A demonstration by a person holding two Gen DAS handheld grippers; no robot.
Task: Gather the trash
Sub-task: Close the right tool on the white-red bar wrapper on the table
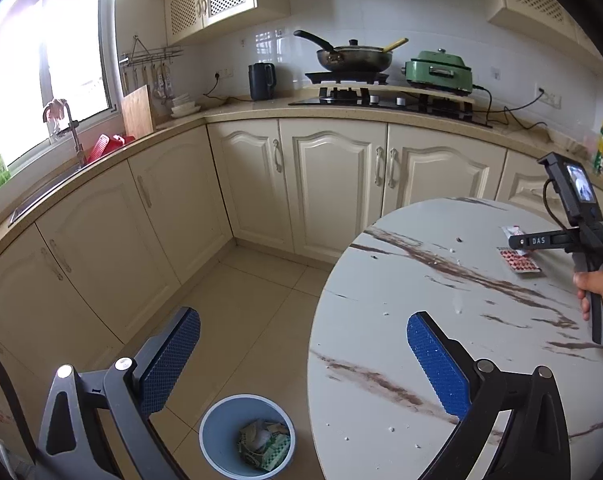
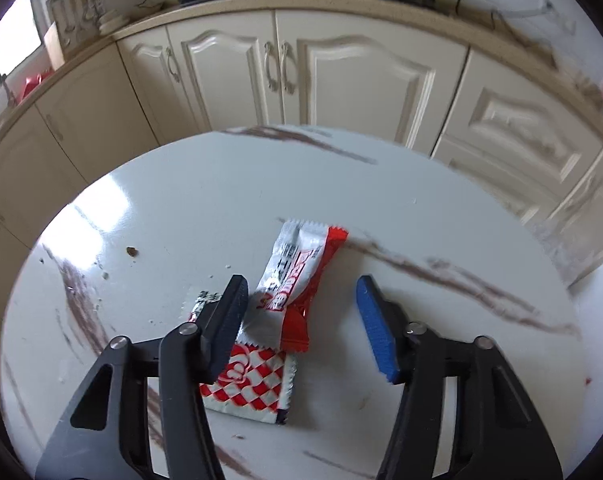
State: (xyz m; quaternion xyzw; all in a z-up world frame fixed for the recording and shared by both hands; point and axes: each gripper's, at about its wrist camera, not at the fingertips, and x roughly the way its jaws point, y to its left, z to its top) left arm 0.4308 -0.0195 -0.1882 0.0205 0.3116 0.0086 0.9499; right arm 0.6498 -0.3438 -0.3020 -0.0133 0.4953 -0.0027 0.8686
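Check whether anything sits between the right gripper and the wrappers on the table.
Nothing visible does. The right gripper hangs open directly over the red-and-white wrapper and the checkered wrapper on the table.

Black-framed left tool (image 1: pixel 301 360), blue textured pads (image 1: pixel 437 364), silver screws.

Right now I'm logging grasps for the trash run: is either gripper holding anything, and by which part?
Nothing is held. The right gripper is open above the wrappers on the table; the left gripper is open, empty.

Left gripper (image 1: pixel 301 360) gapes wide at lower frame; blue bin (image 1: pixel 246 436) of trash below; wrappers (image 1: pixel 517 254) on the marble table (image 1: pixel 421 320) at right.
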